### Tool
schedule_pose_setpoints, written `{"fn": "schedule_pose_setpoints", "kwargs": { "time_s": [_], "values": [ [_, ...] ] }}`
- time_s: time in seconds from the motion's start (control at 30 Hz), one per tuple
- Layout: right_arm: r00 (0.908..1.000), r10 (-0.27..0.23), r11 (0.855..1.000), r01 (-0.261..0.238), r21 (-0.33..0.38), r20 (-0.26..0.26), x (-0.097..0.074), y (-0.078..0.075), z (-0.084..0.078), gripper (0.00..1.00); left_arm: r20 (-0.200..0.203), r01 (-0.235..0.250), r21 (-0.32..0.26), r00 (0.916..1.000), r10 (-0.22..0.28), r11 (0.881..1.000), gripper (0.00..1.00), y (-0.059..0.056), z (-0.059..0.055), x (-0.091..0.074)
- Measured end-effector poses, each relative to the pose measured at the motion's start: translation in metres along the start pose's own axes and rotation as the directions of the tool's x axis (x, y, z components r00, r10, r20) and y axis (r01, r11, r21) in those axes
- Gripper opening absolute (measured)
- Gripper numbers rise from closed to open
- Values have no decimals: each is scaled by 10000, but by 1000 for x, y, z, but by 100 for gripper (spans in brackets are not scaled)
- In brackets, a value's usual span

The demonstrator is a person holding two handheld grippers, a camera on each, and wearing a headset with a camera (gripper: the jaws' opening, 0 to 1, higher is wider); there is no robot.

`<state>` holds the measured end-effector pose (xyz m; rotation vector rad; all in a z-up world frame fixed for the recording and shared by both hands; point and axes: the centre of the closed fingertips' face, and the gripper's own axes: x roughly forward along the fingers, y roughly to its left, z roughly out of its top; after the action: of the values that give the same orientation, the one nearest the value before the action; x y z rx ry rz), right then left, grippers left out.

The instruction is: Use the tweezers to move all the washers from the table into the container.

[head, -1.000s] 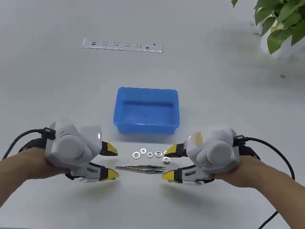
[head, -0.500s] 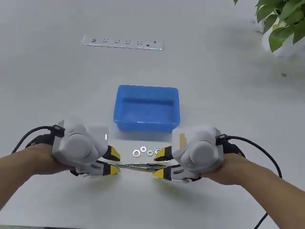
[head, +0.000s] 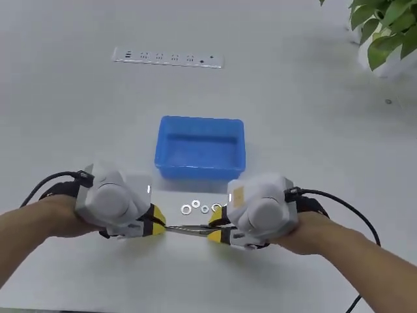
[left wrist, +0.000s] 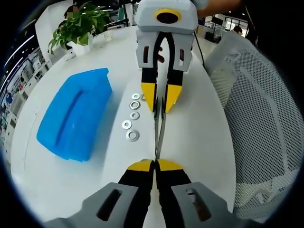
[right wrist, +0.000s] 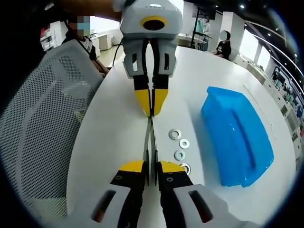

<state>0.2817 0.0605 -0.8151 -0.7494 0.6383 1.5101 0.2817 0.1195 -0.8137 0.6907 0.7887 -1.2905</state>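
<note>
White workbench (head: 313, 130) in a bright open office, with a mesh chair (left wrist: 266, 118) at its near side and seated people far off in the right gripper view. Close to the near edge, tweezers (head: 189, 228) flat on the top, lengthwise from left to right, gripped at both ends. At the left end, the left gripper (head: 158, 225), its yellow-tipped jaws pressed together on the joined end of the tweezers. At the right end, the right gripper (head: 217, 230), jaws closed in on the two arms, the narrow gap between them taken up by the metal. Tips of the two grippers face to face, apart, with the bare middle of the tweezers between. Behind each gripper, a hand (head: 45, 218) wrapped round the grey body and a black cable (head: 339, 202) trailing toward the near edge. Just beyond the tweezers, a short row of washers (head: 201, 208) lying on the table. Next beyond them, near but not touching, a blue container (head: 200, 147), shallow and rectangular. Well beyond that, a white power strip (head: 168, 59), and at the far right corner a leafy green plant (head: 384, 32).
</note>
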Motion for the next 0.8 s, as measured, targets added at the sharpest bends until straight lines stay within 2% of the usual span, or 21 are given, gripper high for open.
{"fn": "schedule_pose_setpoints", "kwargs": {
  "time_s": [0.2, 0.37, 0.8],
  "values": [
    [10000, -48, 10000, 48, 49, 7, -1, 0, -1, 12, -127, -31, 157, 9999, 33, 9999, 5, -3, 4, -2],
    [10000, -56, 10000, 56, 53, 2, -2, 0, -2, 12, -31, -73, 125, 10000, 73, 9999, 5, -3, 10, -8],
    [9999, 8, 10000, -8, -11, 119, -2, 1, 3, 12, 132, 56, 294, 9999, -60, 9996, 4, -5, 34, -29]
  ]
}}
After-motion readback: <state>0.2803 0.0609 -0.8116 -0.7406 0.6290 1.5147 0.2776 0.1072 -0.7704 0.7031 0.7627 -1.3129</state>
